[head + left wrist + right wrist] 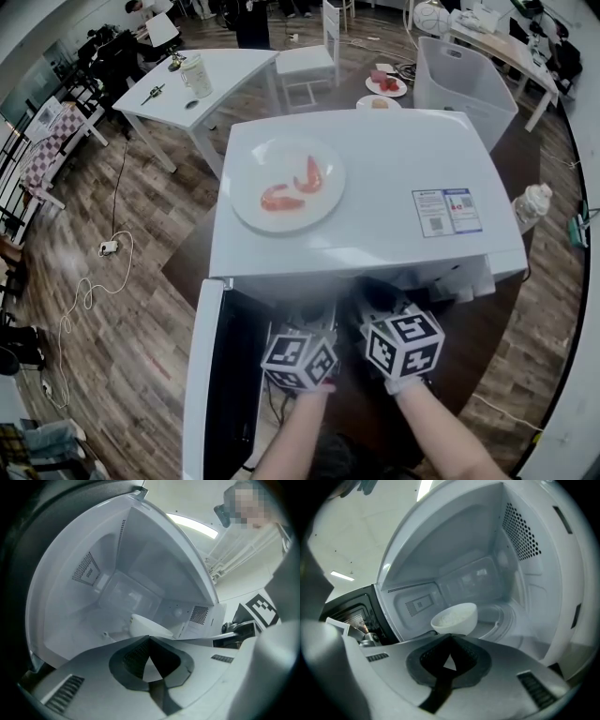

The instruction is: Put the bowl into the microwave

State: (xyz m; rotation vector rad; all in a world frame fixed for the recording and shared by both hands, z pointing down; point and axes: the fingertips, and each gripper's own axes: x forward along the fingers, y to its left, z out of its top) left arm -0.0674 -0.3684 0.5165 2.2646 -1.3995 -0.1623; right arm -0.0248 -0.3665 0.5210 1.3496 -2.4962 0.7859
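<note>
Bowl [460, 626] of rice [452, 616] inside microwave [454, 550]

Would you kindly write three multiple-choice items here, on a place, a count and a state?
1. Where is the white round bowl of rice relative to the white boxy microwave? A on top, B inside its cavity, C beneath it.
2. Red shrimps on the white round plate: A two, B three, C five.
3. The microwave's door is: A shut, B missing, C open.
B, both gripper views show it in the cavity; A, two lie there; C, it swings out at the left.
</note>
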